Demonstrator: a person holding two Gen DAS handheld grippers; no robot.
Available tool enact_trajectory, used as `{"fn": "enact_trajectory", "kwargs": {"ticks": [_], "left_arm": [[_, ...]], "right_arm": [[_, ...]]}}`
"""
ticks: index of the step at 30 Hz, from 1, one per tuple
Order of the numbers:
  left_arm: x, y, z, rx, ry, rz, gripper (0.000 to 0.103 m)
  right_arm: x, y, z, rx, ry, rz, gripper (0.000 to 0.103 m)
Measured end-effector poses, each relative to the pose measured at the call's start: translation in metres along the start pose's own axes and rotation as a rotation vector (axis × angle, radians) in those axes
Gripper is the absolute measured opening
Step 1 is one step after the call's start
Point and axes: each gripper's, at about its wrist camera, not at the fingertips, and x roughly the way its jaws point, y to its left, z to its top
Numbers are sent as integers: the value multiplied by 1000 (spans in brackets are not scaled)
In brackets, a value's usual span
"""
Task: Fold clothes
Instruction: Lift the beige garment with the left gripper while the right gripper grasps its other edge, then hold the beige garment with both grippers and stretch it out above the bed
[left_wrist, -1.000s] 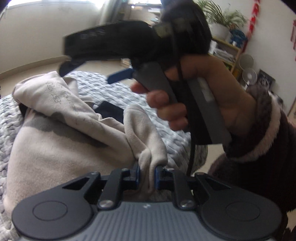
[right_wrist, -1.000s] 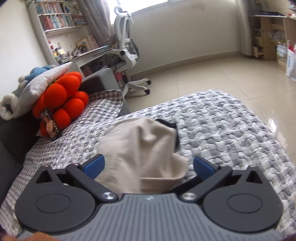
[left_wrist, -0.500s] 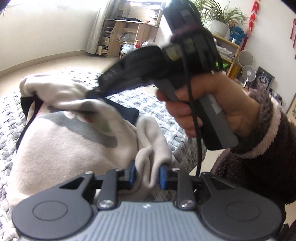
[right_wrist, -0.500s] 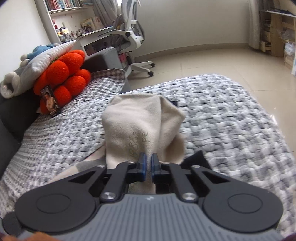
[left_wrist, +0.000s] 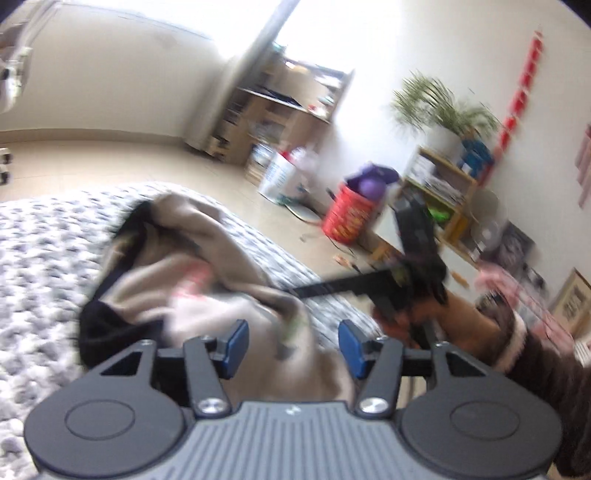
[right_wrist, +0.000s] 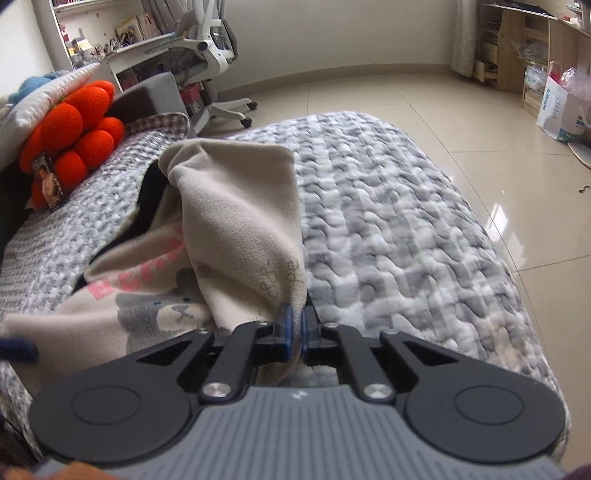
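A beige fleece garment (right_wrist: 236, 206) with a grey bear print and pink letters lies bunched on the grey-and-white knitted blanket (right_wrist: 399, 229) of a bed. Dark lining shows at its left edge. My right gripper (right_wrist: 296, 332) is shut on a fold of the garment's near edge, and the cloth rises from the pads in a taut flap. My left gripper (left_wrist: 293, 347) is open, its blue pads (left_wrist: 236, 347) wide apart. The blurred garment (left_wrist: 192, 280) lies loose under and ahead of them. In the left wrist view, a hand (left_wrist: 424, 314) holds the other tool at the right.
An orange plush cushion (right_wrist: 74, 136) and a pillow sit at the bed's head, with an office chair (right_wrist: 207, 48) beyond. On the tiled floor past the bed's edge stand a red basket (left_wrist: 351, 218), wooden shelves with a plant (left_wrist: 443, 110) and a white bag (right_wrist: 557, 107).
My left gripper has opened and let go of the garment, and its view has swung right. My right gripper went from open to shut on a fold and has drawn it nearer.
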Motion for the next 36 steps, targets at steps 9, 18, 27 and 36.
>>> {"fn": "enact_trajectory", "kwargs": {"ticks": [9,18,27,36], "left_arm": [[-6,40,16,-227,-53,286,60],[4,83,5,-501,12,405,58],[18,80,-1,-493,42,412,36],[29,83,-3,-504,50,405,19]], "right_arm": [[-7,3,3,-13,-53,19,29],[-13,21,24,-36,-195,3,62],[13,65,41,-144,-254,24,62],[44,94,54,-263,-330,-32,62]]}}
